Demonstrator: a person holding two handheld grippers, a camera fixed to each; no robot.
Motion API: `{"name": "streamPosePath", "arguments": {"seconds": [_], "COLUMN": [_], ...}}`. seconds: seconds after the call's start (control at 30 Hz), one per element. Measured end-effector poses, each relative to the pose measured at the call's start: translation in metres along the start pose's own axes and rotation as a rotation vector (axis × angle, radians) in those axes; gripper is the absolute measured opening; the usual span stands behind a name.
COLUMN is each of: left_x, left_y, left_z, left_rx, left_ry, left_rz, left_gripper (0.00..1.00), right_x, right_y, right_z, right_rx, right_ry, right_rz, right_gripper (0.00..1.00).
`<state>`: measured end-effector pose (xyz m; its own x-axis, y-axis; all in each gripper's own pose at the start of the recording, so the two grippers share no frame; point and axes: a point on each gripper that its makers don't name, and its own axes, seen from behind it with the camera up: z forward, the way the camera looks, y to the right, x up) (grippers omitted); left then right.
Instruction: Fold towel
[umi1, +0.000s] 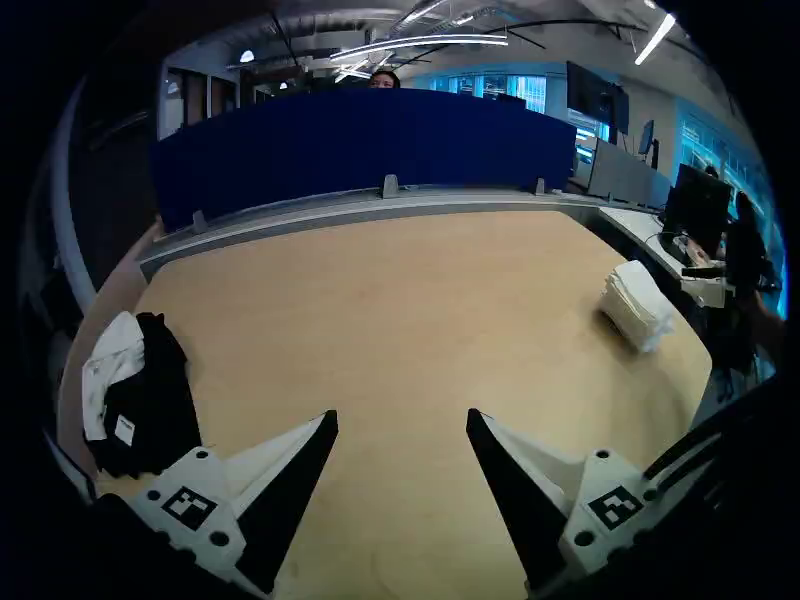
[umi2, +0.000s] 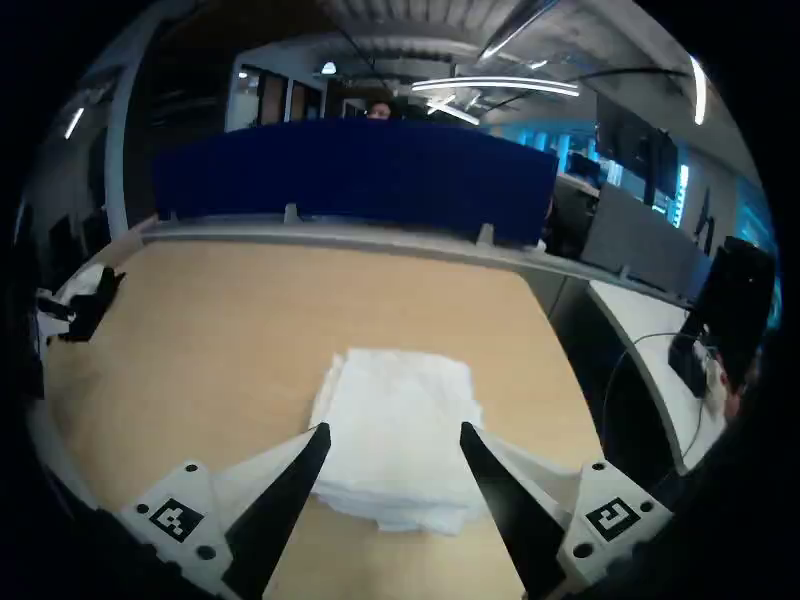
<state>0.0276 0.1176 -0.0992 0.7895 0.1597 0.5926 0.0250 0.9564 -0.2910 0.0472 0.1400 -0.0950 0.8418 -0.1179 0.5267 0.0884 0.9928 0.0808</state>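
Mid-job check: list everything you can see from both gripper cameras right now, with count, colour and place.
desk: one, light wood, under both grippers
partition: one, dark blue, upright along the desk's far edge
towel stack: one folded stack, white, on the desk near its right edge, lying between the right gripper's fingers
cloth pile: one, black with white, on the desk's left side in the left gripper view
monitor: at least one, black, on the neighbouring desk to the right
person: one, top of a head showing behind the partition
left gripper: one, white with black fingers, open over bare desk
right gripper: one, white with black fingers, open, a finger on each side of the towel stack
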Motion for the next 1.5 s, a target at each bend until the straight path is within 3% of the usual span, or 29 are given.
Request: {"name": "streamPosePath", "arguments": {"seconds": [0.27, 0.47, 0.8, 1.07, 1.27, 1.5], "left_x": [0.010, 0.018, 0.045, 0.064, 0.079, 0.094], "left_y": [-0.008, -0.016, -0.032, -0.051, -0.065, -0.082], "left_z": [-0.006, -0.010, -0.020, -0.024, -0.028, -0.030], "left_rx": [0.001, 0.011, 0.032, 0.064, 0.086, 0.114], "left_ry": [0.030, 0.058, 0.145, 0.203, 0.252, 0.306], "left_rz": [0.000, -0.007, -0.020, -0.023, -0.041, -0.052], "left_gripper": [0.96, 0.96, 0.96, 0.96, 0.95, 0.95], "right_x": [0.089, 0.123, 0.154, 0.174, 0.182, 0.183], "right_y": [-0.012, -0.024, -0.057, -0.106, -0.138, -0.152], "right_z": [-0.016, -0.025, -0.022, -0.016, -0.011, -0.006], "right_rx": [-0.085, -0.091, -0.070, -0.024, 0.003, 0.011], "right_ry": [0.309, 0.431, 0.486, 0.523, 0.522, 0.505], "right_rz": [0.057, 0.081, 0.083, 0.096, 0.078, 0.079], "right_gripper": [1.00, 1.00, 1.00, 1.00, 1.00, 1.00]}}
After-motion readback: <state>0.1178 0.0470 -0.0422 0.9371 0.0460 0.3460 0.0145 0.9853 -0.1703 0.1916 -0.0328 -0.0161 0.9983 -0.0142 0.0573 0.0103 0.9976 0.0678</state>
